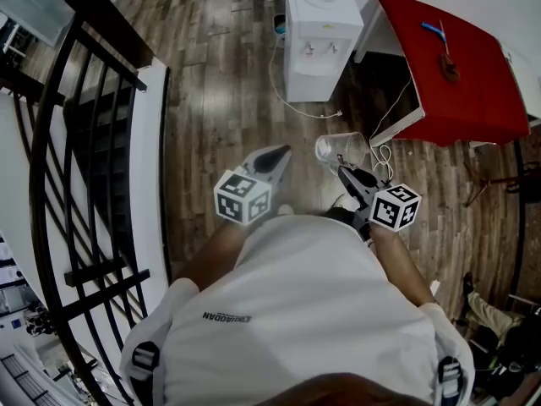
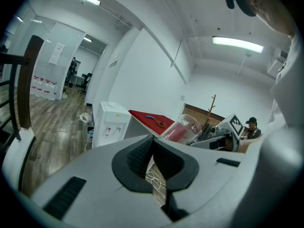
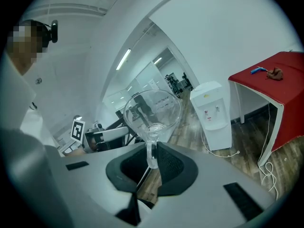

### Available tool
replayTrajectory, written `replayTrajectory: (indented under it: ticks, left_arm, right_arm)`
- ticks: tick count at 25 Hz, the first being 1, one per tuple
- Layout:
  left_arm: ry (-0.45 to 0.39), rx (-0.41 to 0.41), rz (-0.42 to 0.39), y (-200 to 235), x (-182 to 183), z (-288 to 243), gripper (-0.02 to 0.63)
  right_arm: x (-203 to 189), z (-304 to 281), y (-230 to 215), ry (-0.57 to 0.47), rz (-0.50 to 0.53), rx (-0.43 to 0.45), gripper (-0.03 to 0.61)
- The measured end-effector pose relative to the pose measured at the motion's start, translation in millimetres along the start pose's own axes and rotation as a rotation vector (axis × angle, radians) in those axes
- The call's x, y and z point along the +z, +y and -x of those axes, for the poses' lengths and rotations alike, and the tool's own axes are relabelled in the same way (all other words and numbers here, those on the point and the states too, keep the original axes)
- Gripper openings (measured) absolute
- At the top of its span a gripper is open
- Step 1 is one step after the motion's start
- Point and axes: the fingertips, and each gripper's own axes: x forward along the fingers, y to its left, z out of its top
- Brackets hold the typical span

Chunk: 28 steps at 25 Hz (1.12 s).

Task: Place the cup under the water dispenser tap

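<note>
The white water dispenser (image 1: pixel 317 36) stands on the wood floor ahead of me, its two taps (image 1: pixel 321 49) on the front. A clear plastic cup (image 1: pixel 342 149) is held in the air well short of it, with my right gripper (image 1: pixel 347 172) shut on it. In the right gripper view the cup (image 3: pixel 153 109) rises from between the shut jaws of the right gripper (image 3: pixel 152 153), and the dispenser (image 3: pixel 213 113) stands far off to the right. My left gripper (image 1: pixel 277 154) hovers to the left of the cup. Its jaws (image 2: pixel 152 146) are shut on nothing.
A red-topped table (image 1: pixel 456 66) stands just right of the dispenser, with a blue item (image 1: pixel 433 32) on it. White cables (image 1: pixel 382 154) lie on the floor by the table. A black stair railing (image 1: pixel 76 142) runs along the left. A person's legs (image 1: pixel 490 311) show at lower right.
</note>
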Motion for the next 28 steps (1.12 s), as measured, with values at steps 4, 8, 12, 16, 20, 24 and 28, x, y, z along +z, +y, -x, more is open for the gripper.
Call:
replayTrajectory:
  ticks: [4, 8, 12, 16, 20, 24, 28]
  left_arm:
    - [-0.014, 0.015, 0.006, 8, 2, 6, -0.003]
    - [-0.033, 0.042, 0.022, 18, 4, 14, -0.003]
    - [-0.04, 0.072, 0.038, 25, 0, 23, -0.003]
    - [-0.032, 0.103, 0.06, 34, -7, 28, -0.003]
    - [-0.034, 0.119, 0.074, 40, -6, 29, -0.003]
    - [-0.013, 0.121, 0.076, 44, -10, 19, -0.003]
    - [0.012, 0.131, 0.078, 56, -5, 4, -0.003]
  right_arm:
    - [3, -10, 6, 0.015, 0.014, 0.022, 0.051]
    - [8, -21, 11, 0.035, 0.029, 0.043, 0.051]
    - [11, -31, 13, 0.059, 0.047, 0.064, 0.051]
    - [14, -39, 13, 0.08, 0.052, 0.081, 0.051]
    - [15, -44, 12, 0.098, 0.058, 0.087, 0.051]
    - [15, -50, -3, 0.107, 0.046, 0.086, 0.051]
    - [25, -63, -26, 0.109, 0.026, 0.073, 0.051]
